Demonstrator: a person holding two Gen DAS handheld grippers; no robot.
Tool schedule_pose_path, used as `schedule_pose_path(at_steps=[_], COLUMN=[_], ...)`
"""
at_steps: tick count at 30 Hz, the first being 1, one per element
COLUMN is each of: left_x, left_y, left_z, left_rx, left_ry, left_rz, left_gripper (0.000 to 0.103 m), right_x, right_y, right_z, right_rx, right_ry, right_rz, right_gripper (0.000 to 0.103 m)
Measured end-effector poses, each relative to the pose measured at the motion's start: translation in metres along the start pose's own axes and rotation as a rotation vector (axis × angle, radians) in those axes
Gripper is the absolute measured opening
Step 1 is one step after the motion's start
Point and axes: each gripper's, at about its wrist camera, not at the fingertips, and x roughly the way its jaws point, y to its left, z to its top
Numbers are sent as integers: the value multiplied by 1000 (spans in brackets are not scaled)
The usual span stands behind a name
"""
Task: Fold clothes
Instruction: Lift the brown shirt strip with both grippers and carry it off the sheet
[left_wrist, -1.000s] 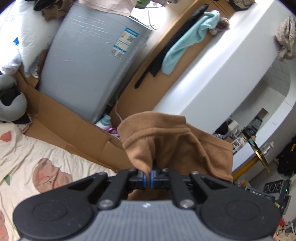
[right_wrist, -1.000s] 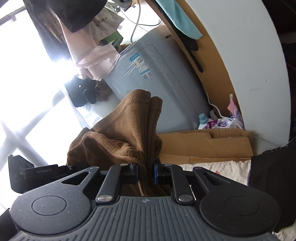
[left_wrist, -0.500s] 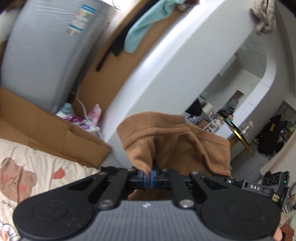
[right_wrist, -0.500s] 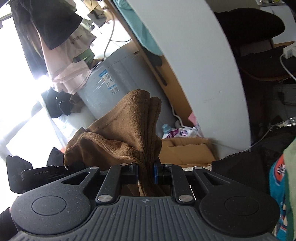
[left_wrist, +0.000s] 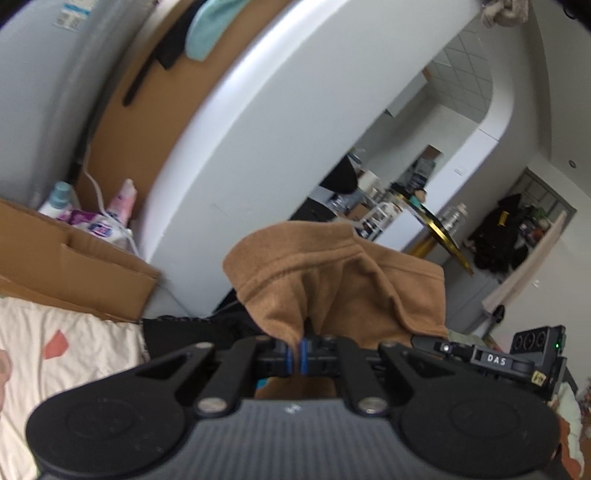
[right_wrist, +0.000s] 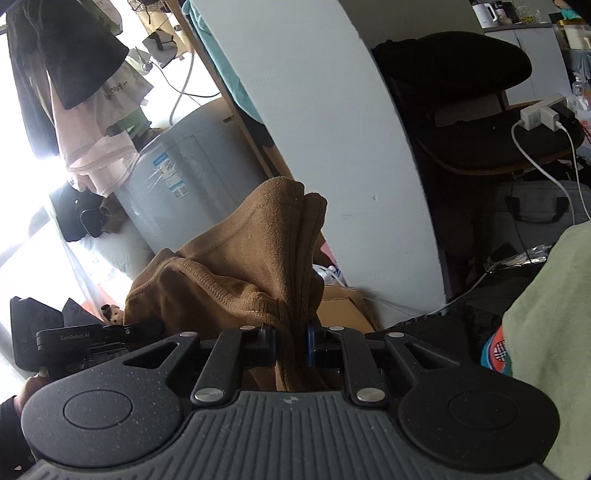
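A brown fleece garment is held up in the air between both grippers. My left gripper is shut on a bunched edge of it, the hem folding over above the jaws. My right gripper is shut on a thicker wad of the same garment, which rises in a peak above the jaws. The other gripper shows at the right edge of the left wrist view and at the left of the right wrist view. The rest of the garment hangs below, hidden.
A bed sheet with pink prints lies lower left, a cardboard box behind it. A white curved wall and grey washing machine stand ahead. A light green cloth is at right, a dark chair behind.
Both grippers have swung to the right with the brown garment still held; the washing machine slid out left and the room beyond the white wall came into view.
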Motion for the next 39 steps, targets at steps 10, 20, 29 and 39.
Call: schedule_pose_path(at_steps=[10,20,29,39], left_x=[86,145,172,204], left_y=[23,45,81,127], left_z=[-8,-26,-45,-68], left_rx=[11,43,32,38], left_ry=[99,159,200,241], left_rz=[-112,-201,-198,-123], left_gripper=[4,4,4,4], right_x=[17,46,87,151], right_y=[-65,-123,-150,-182], right_z=[-19,-47,-78,-112], right_rx=[26,8,1,-10], right_ry=[-17,-17,44,73], right_rz=[-139,-230,-254,-264], right_gripper=[14,14,14,14])
